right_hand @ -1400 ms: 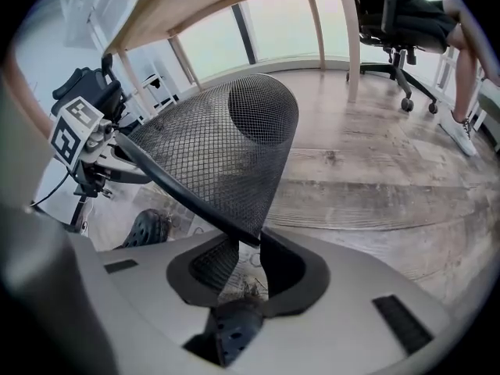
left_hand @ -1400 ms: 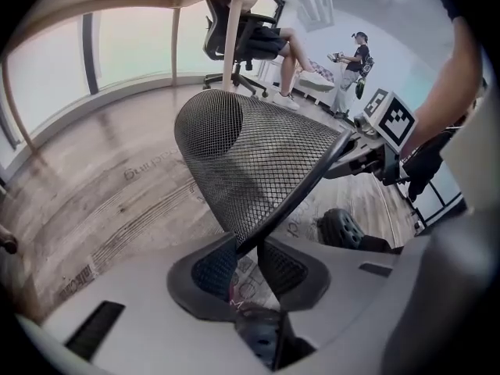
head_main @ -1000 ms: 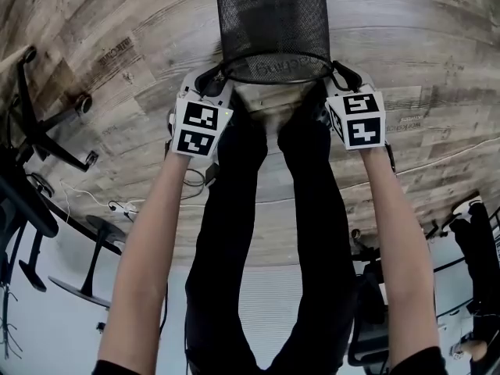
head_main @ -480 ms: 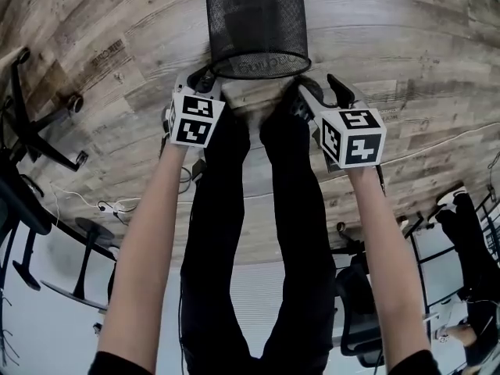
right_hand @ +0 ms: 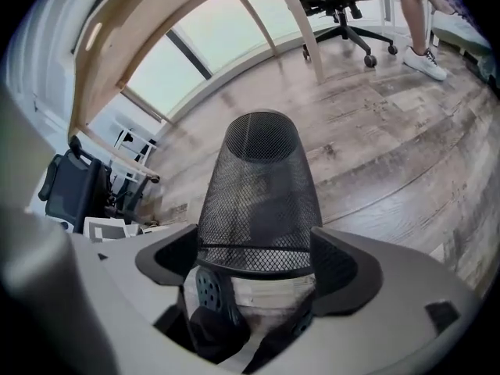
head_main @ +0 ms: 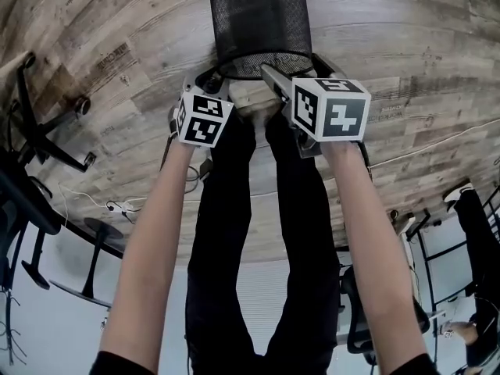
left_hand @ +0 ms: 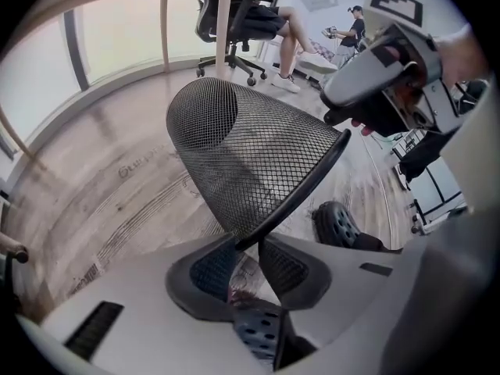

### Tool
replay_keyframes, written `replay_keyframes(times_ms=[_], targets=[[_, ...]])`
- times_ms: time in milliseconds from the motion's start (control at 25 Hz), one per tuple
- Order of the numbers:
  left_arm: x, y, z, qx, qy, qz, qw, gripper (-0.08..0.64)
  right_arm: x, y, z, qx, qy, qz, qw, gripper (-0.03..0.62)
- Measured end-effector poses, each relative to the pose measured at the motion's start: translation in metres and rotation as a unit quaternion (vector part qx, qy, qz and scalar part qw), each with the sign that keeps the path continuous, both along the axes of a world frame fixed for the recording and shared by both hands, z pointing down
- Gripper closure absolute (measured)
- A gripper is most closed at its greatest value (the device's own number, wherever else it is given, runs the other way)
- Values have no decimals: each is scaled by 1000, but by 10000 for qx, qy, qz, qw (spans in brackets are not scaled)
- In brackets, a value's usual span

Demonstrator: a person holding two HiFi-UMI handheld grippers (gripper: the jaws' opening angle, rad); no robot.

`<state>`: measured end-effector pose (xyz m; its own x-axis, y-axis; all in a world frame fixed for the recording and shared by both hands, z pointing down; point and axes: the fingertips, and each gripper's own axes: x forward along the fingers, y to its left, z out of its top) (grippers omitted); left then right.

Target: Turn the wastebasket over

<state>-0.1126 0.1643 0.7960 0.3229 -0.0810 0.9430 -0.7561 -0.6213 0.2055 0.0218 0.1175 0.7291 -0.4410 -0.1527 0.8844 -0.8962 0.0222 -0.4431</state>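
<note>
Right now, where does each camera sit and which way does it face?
Head view: on the person's head, looking steeply down at the wastebasket; forearms, legs, left gripper and right gripper show.
Left gripper view: on that gripper, looking along jaws shut on the wastebasket's rim; right gripper at upper right.
Right gripper view: on that gripper, facing the wastebasket seen between its opening jaws, not gripped; shoes below.
All three share the wastebasket.

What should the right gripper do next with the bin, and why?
Probably bring the right gripper onto the rim of the wastebasket and close on it. Its jaws are opening and press on nothing, so only the left gripper pinches the rim. The wastebasket sits tilted, and one pinch alone may not turn it over steadily.
</note>
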Motion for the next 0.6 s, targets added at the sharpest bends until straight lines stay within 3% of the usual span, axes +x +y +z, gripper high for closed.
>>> replay_keyframes(times_ms=[240,600], targets=[[3,3,0,-55,43,54,10000,462,6,10,19,-362,246,171,9989,147],[4,6,0,-363,4,154,9992,455,4,11,26,-578,-91,77,9983,144]])
